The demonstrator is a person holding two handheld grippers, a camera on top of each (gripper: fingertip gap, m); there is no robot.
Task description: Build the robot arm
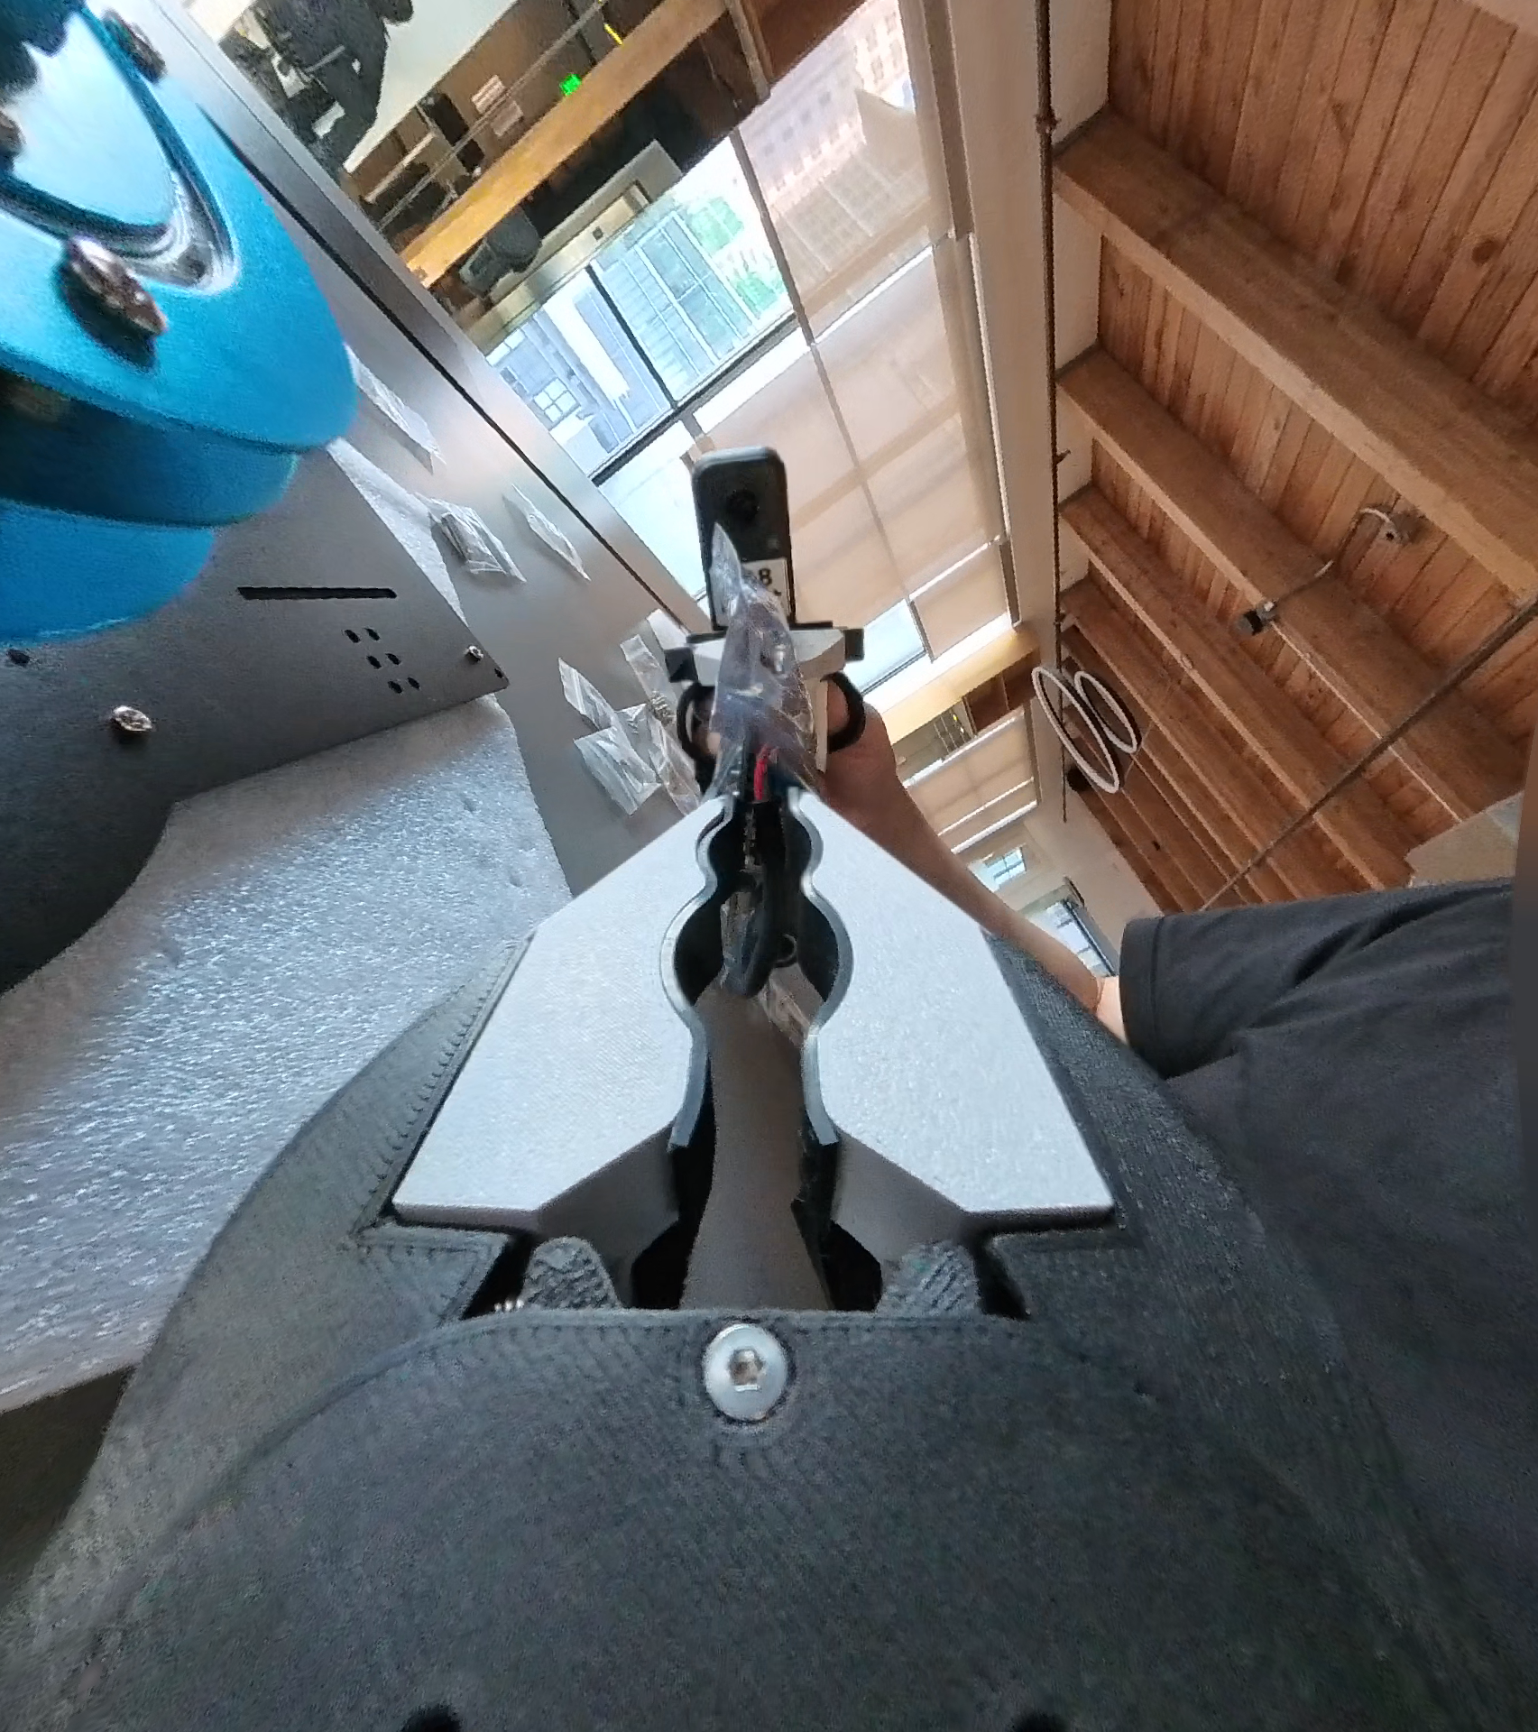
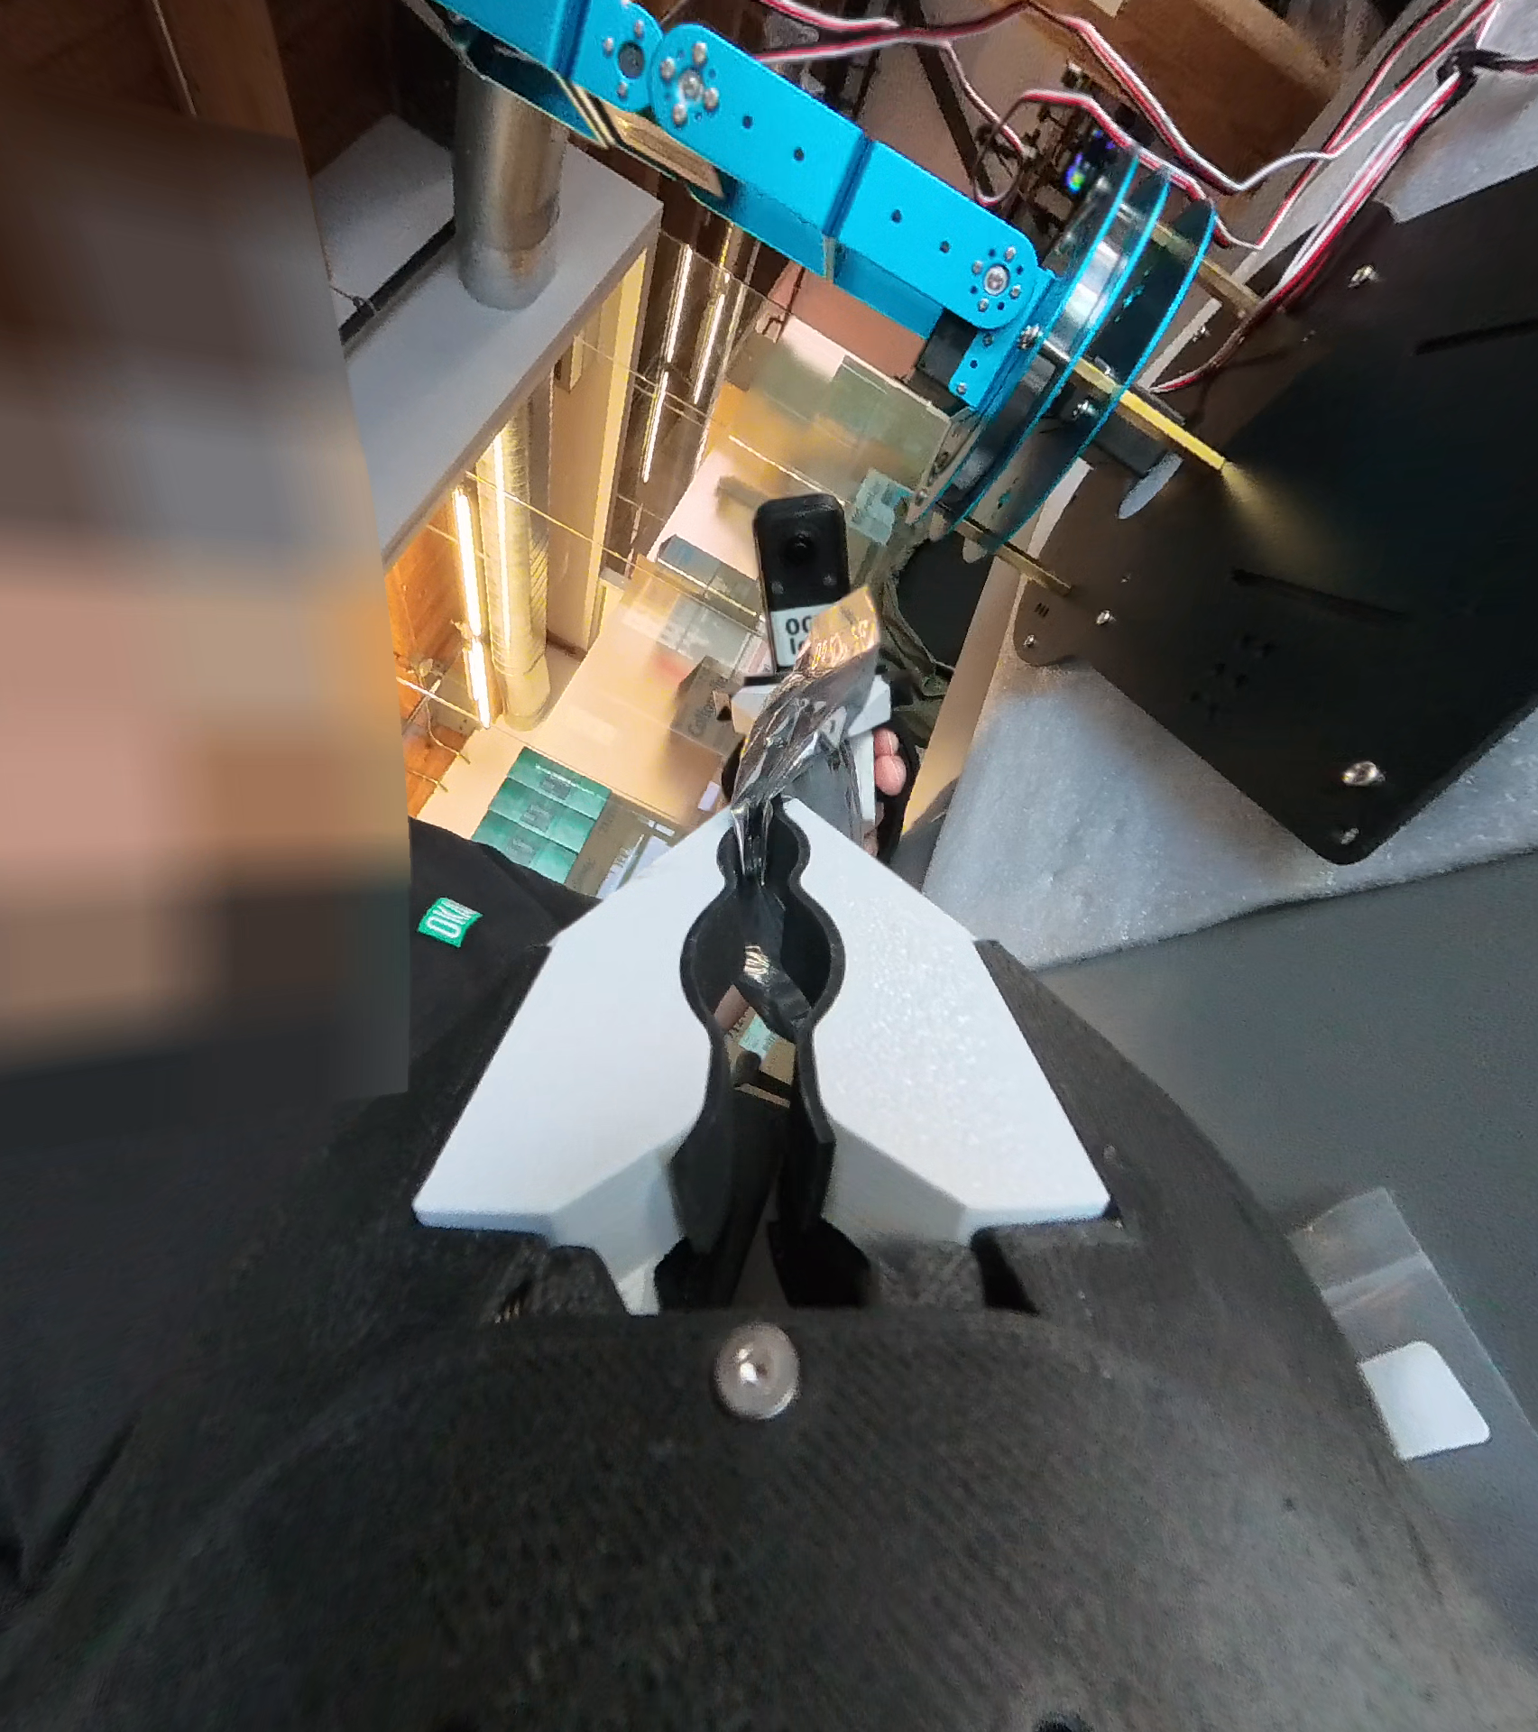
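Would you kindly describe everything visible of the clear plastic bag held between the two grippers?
The bag is small, clear, crinkled plastic holding dark parts and red and black wires. It is stretched in the air between the grippers: the left gripper pinches one end at its fingertips, the right gripper the other, both shut on it. Part of the bag trails back between each gripper's fingers. It touches nothing else, well clear of the blue arm.

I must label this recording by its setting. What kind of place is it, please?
Probably a robotics workshop inside a loft-style office: a blue robot arm with loose red-and-white wiring on a black metal base, small bags of parts on the table, and a wooden beam ceiling.
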